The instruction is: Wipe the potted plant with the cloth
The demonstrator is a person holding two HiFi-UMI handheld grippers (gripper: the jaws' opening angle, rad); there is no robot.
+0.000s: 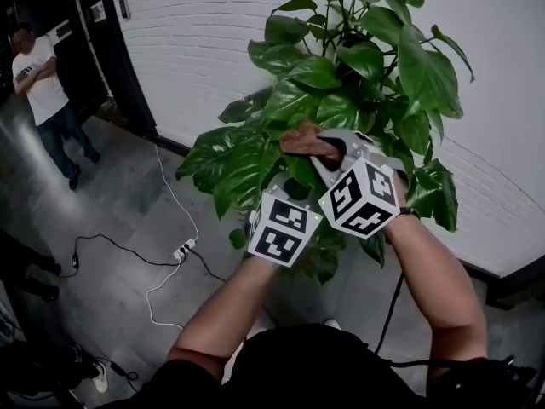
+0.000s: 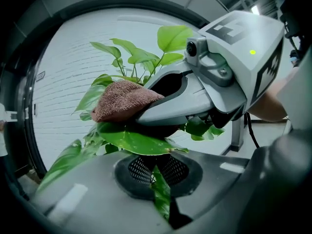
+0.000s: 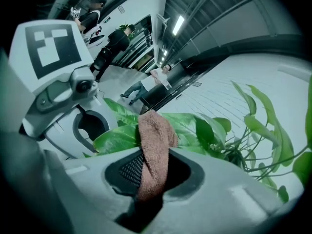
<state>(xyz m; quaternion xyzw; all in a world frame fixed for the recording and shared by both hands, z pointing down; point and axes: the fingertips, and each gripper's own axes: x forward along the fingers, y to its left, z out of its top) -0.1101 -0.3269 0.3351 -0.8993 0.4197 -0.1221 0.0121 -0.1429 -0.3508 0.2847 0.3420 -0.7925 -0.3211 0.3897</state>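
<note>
The potted plant [image 1: 341,100] has broad green leaves and fills the middle of the head view. My right gripper [image 1: 322,150] is shut on a brown cloth [image 1: 300,138], which rests on top of a leaf. In the right gripper view the cloth [image 3: 155,140] hangs folded out of the right gripper [image 3: 151,172]. My left gripper [image 1: 291,191] sits just below and is shut on a leaf [image 2: 139,141] under the cloth [image 2: 124,100]. That leaf's lower part is pinched in the left gripper [image 2: 156,173]. The pot is hidden.
A white brick wall [image 1: 196,49] stands behind the plant. On the grey floor lie a white power strip [image 1: 183,250] and cables. A person [image 1: 41,88] stands at the far left by a dark doorway. A black cable [image 1: 390,309] hangs beside my right arm.
</note>
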